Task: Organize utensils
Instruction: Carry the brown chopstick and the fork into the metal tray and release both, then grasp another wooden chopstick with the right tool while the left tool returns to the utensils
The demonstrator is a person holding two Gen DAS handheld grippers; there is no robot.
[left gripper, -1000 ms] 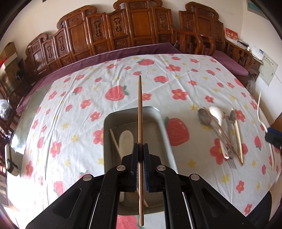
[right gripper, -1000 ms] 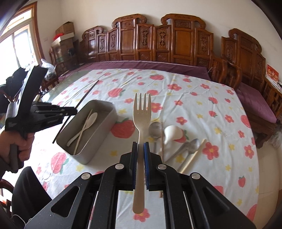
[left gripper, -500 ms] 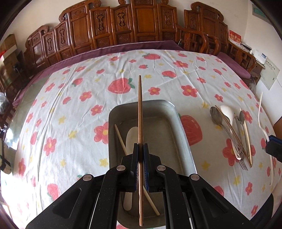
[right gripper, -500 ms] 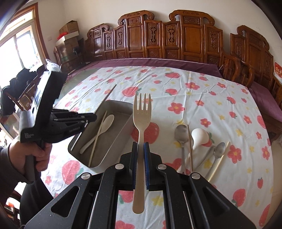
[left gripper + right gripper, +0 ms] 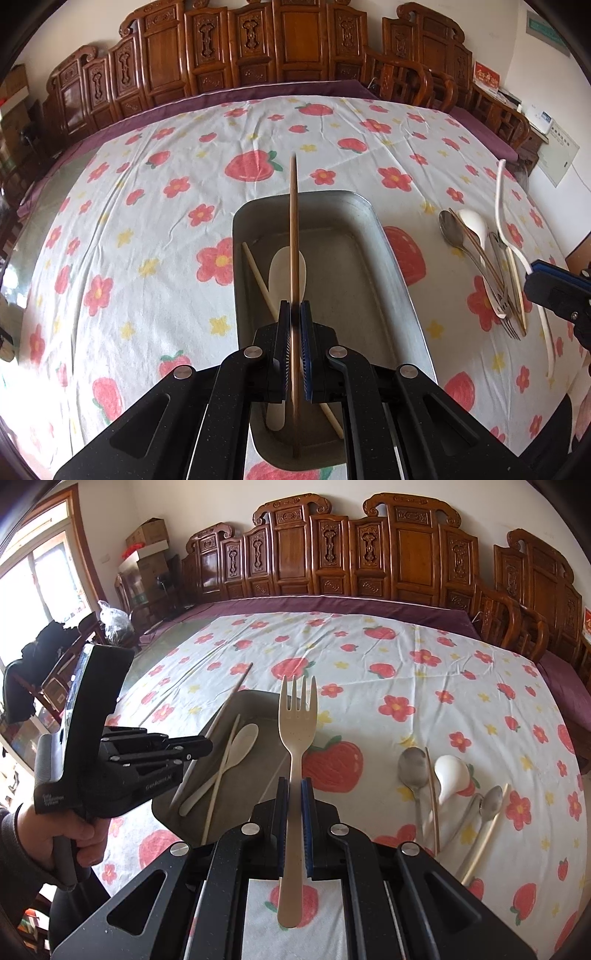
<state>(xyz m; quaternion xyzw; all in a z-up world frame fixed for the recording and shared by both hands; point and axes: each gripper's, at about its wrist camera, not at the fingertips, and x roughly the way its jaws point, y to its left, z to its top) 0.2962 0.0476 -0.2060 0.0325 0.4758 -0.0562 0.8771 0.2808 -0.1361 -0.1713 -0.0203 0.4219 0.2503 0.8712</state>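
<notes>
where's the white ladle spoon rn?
The white spoon lies on the tablecloth in the loose pile right of the tray, between a metal spoon and a smaller one. In the left wrist view it is at mid-right.

place: home dining room | evidence: carved wooden chairs [image 5: 373,554] along the wall; strawberry tablecloth [image 5: 155,206] on big table; boxes [image 5: 147,542] stacked by window [image 5: 37,587] (lived-in clutter)
</notes>
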